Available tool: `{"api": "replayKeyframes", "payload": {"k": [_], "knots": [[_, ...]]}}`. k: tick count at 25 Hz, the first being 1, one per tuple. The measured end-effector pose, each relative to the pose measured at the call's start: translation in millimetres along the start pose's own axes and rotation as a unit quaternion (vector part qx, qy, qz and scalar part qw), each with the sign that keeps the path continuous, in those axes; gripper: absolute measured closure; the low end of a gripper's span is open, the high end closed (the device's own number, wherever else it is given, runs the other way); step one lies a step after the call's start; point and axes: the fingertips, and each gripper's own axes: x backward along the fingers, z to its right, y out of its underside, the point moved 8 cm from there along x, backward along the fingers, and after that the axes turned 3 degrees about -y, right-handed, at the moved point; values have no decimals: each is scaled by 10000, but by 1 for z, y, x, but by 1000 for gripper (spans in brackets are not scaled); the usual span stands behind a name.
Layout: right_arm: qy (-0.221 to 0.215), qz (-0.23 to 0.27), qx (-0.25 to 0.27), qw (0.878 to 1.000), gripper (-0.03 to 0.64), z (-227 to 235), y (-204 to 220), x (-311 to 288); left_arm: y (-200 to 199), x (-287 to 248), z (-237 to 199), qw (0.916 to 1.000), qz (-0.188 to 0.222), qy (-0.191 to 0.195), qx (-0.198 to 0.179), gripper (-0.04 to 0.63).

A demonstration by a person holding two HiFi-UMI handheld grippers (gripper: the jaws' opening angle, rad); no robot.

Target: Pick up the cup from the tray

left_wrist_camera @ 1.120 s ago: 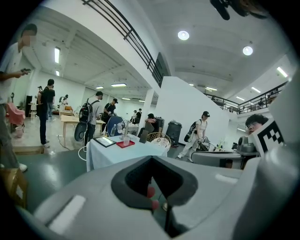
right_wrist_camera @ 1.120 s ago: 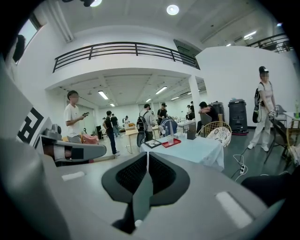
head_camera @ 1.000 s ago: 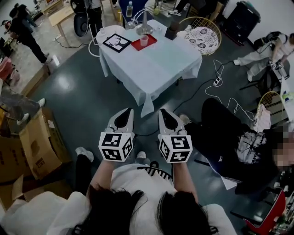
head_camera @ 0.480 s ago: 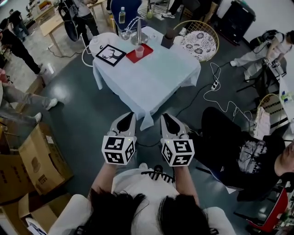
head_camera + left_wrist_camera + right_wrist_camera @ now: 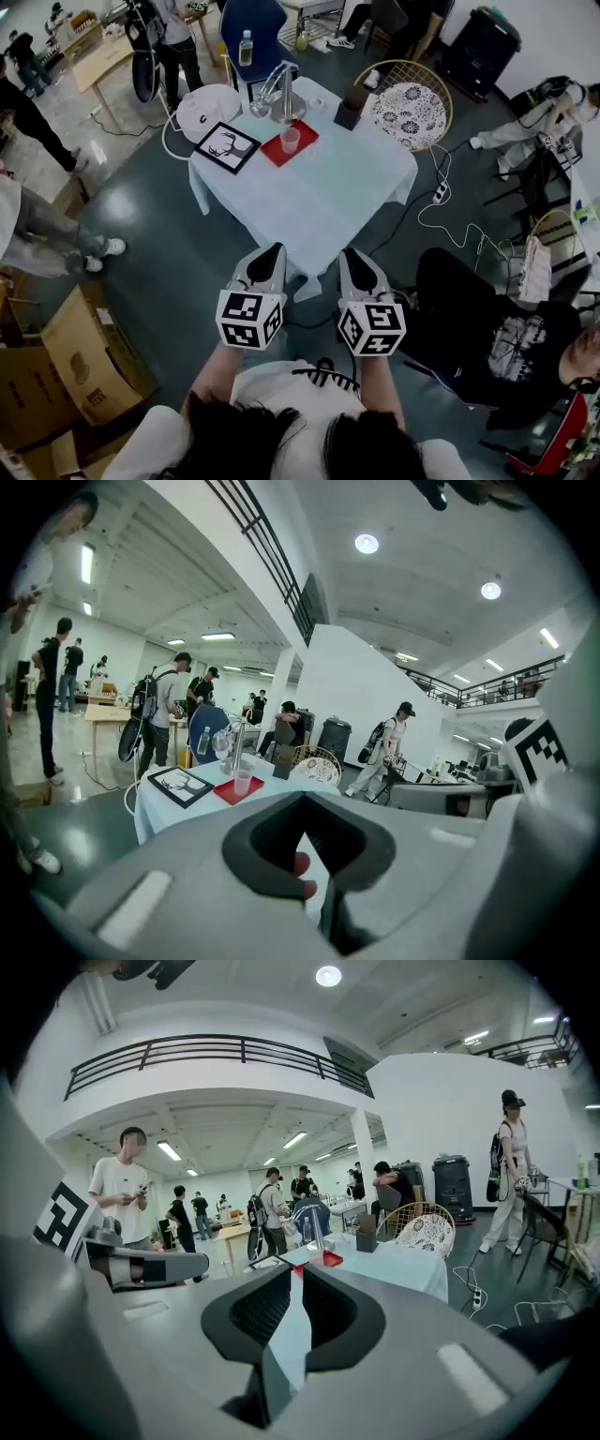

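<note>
Cup (image 5: pixel 290 140) stands upright on the red tray (image 5: pixel 274 153) at the worktop's (image 5: pixel 323 202) far side, well ahead of us. We judge it light, thin-walled and easily crushed or tipped, so we take it mid-wall, gently. Left gripper (image 5: pixel 271 250) and right gripper (image 5: pixel 352 253): jaws together, empty.

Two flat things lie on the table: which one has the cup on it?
The red tray: the cup stands on it. The black-framed picture, to its left in the head view, carries nothing.

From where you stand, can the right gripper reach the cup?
Probably not yet: the right gripper is short of the table, and the cup sits on the tray near its far edge. Nothing else blocks it.
</note>
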Motion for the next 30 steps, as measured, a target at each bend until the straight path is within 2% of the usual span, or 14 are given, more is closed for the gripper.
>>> {"api": "replayKeyframes", "payload": {"k": [11,16,19,22,25,28,30], "knots": [[396,185,-80,9990,554,-10,-33,-59,-40,-51,-48,9990,-19,375,-255,595],[527,199,-191,9982,554,-15,-33,-69,-47,-63,-69,9990,-50,370,-228,595],[648,166,-18,9978,553,-16,-33,-74,-51,-68,-74,9991,-19,351,-217,595],[570,169,277,9978,520,-19,-36,-82,-56,-71,-79,9993,37,315,-216,595],[326,295,187,9989,473,-19,-41,-91,-60,-73,-83,9993,66,283,-218,595],[76,409,206,9989,387,-19,-49,-101,-63,-75,-86,9995,97,225,-206,595],[-90,510,253,9983,355,-18,-56,-107,-65,-80,-87,9996,114,189,-182,595]]}}
